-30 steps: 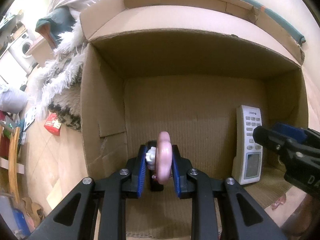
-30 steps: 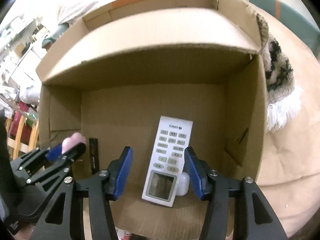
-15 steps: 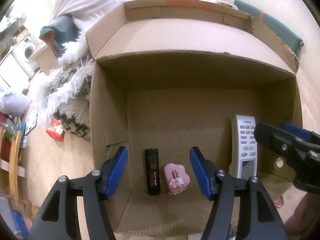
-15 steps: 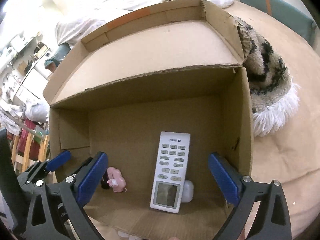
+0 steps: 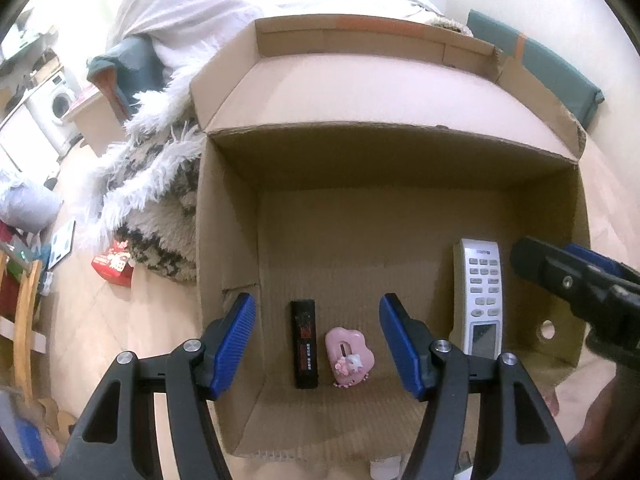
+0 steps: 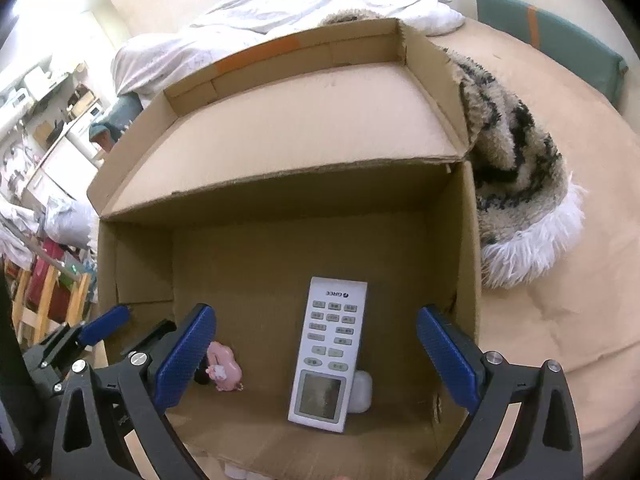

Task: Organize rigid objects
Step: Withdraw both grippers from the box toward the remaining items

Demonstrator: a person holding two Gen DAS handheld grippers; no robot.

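**Sorting four small items in one cardboard box**

Looking down along my two grippers, I saw one open cardboard box lying on a tan bedcover, with its top flaps folded outward. Four things rested on the box floor, and I counted one of each.

One black rectangular bar lay flat near the left wall. Just to its right, close but seemingly not touching, sat one small pink toy with a tiny white figure on its front. Well apart from these, toward the right wall, one white remote control lay face up, its screen end nearest me. One small white case sat tucked against the remote's right edge, showing only in the right wrist view.

My left gripper hovered over the bar and the pink toy with its blue pads spread. They touched nothing; the jaws had opened within the past second and then held that width. My right gripper stood at its widest above the remote, its pads clear of it on both sides, after opening in that same second. Neither tool held anything.

Outside the box, one shaggy black-and-white rug lay bunched against its right side, and one white duvet sat behind it.
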